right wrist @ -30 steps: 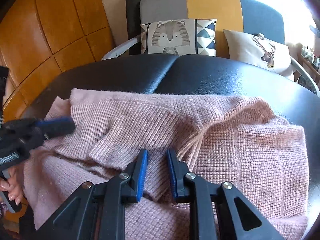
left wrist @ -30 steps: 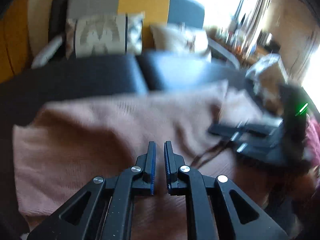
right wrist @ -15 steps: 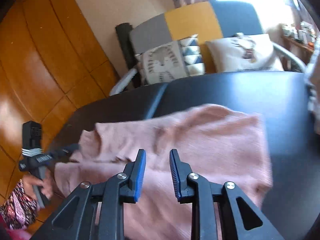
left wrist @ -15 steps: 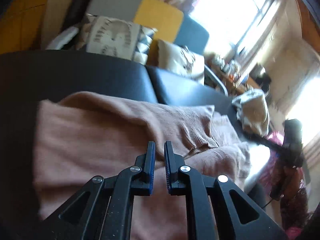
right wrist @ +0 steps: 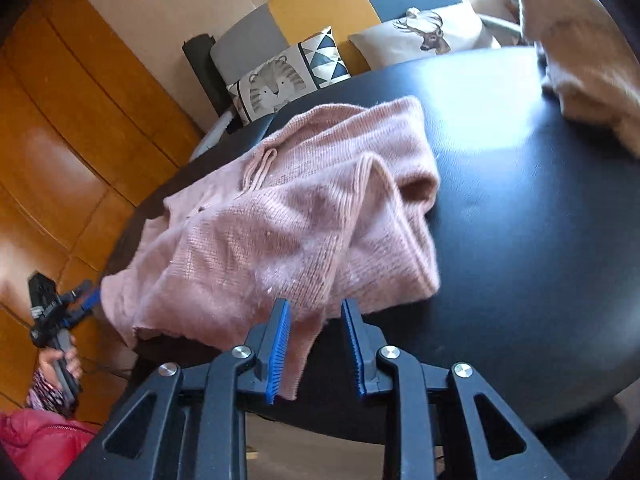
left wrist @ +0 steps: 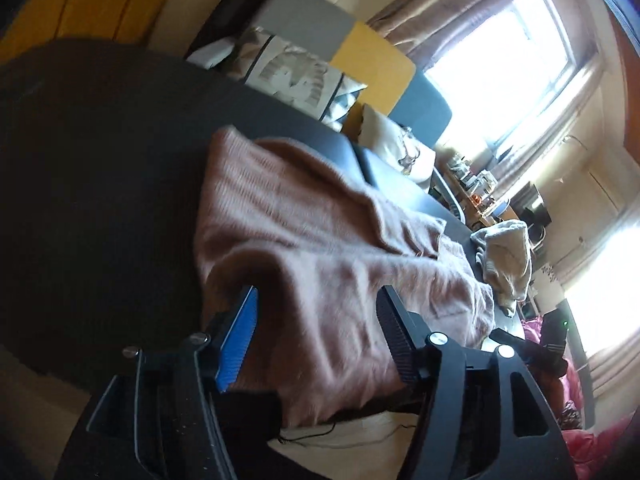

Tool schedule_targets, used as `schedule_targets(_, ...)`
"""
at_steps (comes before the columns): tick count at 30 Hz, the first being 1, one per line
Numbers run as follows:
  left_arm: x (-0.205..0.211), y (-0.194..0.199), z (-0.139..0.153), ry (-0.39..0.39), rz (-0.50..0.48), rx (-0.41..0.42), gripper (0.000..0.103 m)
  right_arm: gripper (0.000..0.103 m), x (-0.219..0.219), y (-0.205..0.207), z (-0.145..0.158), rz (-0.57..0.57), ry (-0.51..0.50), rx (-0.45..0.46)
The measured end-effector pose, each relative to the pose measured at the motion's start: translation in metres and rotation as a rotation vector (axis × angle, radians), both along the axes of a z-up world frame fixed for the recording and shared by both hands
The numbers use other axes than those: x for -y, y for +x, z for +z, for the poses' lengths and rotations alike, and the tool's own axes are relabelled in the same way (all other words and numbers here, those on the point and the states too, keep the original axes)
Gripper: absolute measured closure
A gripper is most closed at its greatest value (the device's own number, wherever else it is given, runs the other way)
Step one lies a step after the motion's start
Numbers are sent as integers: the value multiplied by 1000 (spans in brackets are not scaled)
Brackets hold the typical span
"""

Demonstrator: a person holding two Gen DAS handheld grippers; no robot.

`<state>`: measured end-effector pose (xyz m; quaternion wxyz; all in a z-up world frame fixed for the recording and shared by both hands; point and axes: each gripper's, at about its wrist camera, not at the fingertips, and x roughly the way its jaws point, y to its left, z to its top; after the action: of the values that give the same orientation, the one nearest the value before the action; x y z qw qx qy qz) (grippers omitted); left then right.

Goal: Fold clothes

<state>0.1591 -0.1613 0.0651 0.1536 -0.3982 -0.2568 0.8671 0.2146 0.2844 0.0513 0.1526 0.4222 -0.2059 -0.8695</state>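
Note:
A pink knitted sweater [right wrist: 280,216] lies bunched and partly doubled over on the black table [right wrist: 520,200], its near edge hanging over the rim. My right gripper [right wrist: 316,344] sits at that edge, jaws slightly apart, a flap of sweater hanging loose between the blue pads against the left one. My left gripper [left wrist: 316,324] is at the sweater's [left wrist: 320,248] other end. Its jaws are opening wide with cloth lying between them, unpressed. Each gripper shows small in the other view: the left gripper [right wrist: 60,312] in a hand, the right gripper [left wrist: 552,336] dark.
A beige garment [right wrist: 580,60] lies heaped at the far right of the table, also the beige garment [left wrist: 504,256]. Behind the table stands a sofa with a tiger cushion [right wrist: 276,84] and a deer cushion [right wrist: 428,36]. Orange wooden panels [right wrist: 60,140] fill the left.
The left jaws went from shut to wide open. Both grippers swung outward and rolled, and the sweater, spread flat before, now lies bunched near the table's edge.

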Motion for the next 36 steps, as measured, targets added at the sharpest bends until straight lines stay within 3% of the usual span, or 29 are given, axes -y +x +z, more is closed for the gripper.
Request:
schedule_targets(3, 3, 6, -9, 24, 9, 25, 39, 76, 1, 1, -6, -16, -45, -11)
schedule_targets(10, 5, 14, -26, 94, 16, 64, 39, 72, 4, -12, -9, -57, -38, -5)
schedule_targets(18, -1, 18, -35, 221, -13, 53, 36, 69, 10, -22, -10, -23, -67, 11)
schedule_targets(24, -20, 12, -39, 147, -71, 66, 36, 69, 19, -25, -10, 22, -26, 7)
schedule_targets(30, -23, 5, -39, 189, -71, 81, 37, 69, 24, -27, -10, 35, 4, 9)
schedule_targets(31, -25, 4, -38, 163, -78, 84, 39, 70, 26, -27, -9, 41, 21, 3)
schedule_targets(32, -27, 3, -38, 131, -86, 88, 51, 77, 30, -27, -8, 50, 55, -1)
schedule_targets(33, -30, 3, -37, 99, -93, 92, 70, 80, 33, -26, -7, 60, 91, -5)
schedule_targets(34, -32, 2, -37, 56, -97, 104, 78, 82, 35, -26, -6, 71, 114, -9)
schedule_targets(36, -30, 1, -36, 68, -105, 101, 87, 91, 36, -27, -4, 88, 115, -4)
